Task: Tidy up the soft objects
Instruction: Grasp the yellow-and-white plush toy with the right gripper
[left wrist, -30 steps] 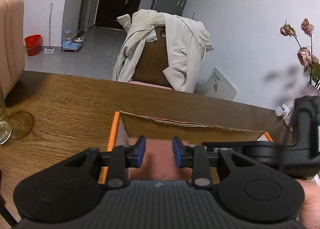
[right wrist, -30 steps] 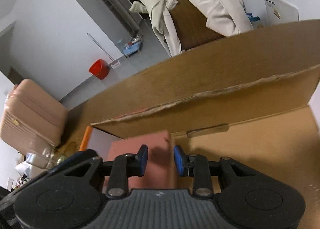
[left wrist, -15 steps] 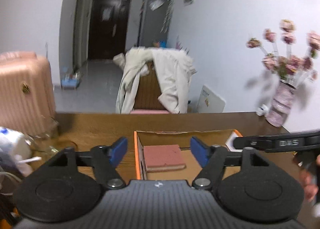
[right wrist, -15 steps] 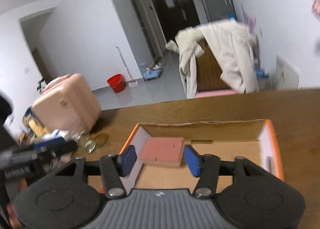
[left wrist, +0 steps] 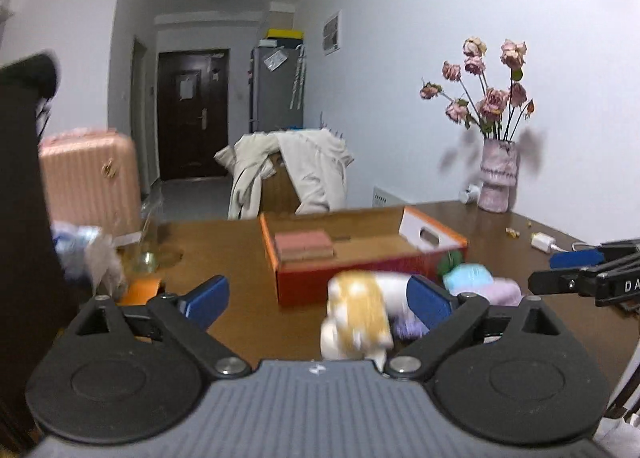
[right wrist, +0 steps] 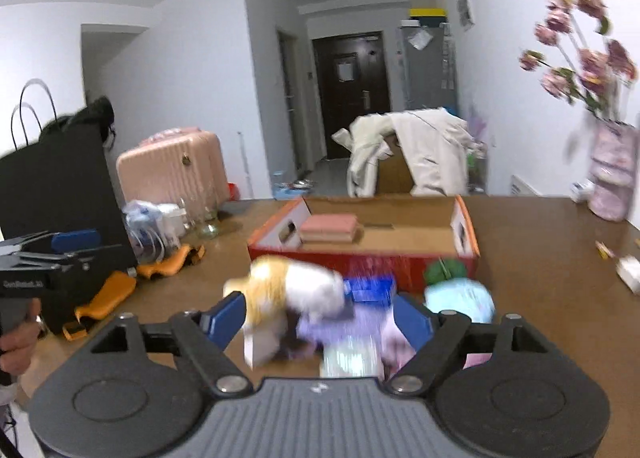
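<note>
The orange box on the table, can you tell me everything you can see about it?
The box is a long, open-topped cardboard carton, orange-red outside and plain brown inside, with white end panels that have a cut-out handle hole. It sits flat on the brown wooden table. Inside, against one end, lies a folded pink cloth; the rest looks bare. A heap of soft things lies in front of it, blurred, so I cannot tell whether they touch it.
</note>
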Demonstrator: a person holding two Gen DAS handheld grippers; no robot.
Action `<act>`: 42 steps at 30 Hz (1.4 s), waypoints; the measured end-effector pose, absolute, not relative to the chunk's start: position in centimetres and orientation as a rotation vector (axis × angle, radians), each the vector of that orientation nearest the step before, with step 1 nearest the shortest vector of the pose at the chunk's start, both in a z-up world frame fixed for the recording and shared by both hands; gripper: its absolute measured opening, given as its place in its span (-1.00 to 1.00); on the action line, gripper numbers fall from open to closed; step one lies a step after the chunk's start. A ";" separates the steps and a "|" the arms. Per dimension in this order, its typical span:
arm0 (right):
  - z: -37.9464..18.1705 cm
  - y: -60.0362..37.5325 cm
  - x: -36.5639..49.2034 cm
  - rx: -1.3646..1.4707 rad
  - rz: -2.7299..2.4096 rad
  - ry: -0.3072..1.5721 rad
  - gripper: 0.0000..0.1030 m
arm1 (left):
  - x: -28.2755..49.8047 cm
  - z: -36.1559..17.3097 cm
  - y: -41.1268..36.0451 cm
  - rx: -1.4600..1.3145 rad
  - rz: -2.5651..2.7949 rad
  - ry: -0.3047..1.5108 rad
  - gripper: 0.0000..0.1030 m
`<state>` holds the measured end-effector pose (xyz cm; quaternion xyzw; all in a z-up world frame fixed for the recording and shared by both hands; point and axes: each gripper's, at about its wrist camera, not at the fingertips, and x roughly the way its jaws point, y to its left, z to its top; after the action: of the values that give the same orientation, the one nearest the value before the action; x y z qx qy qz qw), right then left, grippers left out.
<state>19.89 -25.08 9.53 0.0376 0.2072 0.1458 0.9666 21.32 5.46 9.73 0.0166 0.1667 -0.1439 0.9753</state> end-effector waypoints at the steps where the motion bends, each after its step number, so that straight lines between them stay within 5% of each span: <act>1: 8.7 -24.9 18.8 0.074 0.274 0.427 0.56 | 20.0 8.9 5.8 0.030 -0.290 0.345 0.90; 12: 4.2 -22.2 14.6 0.019 0.297 0.475 0.56 | 15.6 4.2 4.7 0.004 -0.237 0.418 0.93; 27: 4.4 -23.8 23.0 0.059 0.359 0.445 0.56 | 23.2 3.2 -1.1 0.057 -0.223 0.383 0.92; 37: 2.7 -23.3 37.1 0.177 0.475 0.568 0.53 | 31.8 1.4 -0.4 -0.022 -0.278 0.476 0.09; 40: 1.7 -23.3 38.6 0.236 0.519 0.579 0.06 | 32.9 1.1 0.6 -0.126 -0.330 0.501 -0.03; 42: 1.7 -23.2 38.6 0.238 0.520 0.560 -0.04 | 33.2 1.4 0.9 -0.165 -0.334 0.500 -0.07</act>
<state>38.60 -23.18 1.73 0.1158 0.2728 0.2530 0.9209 33.23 0.89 1.41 -0.0810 0.2460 -0.1643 0.9518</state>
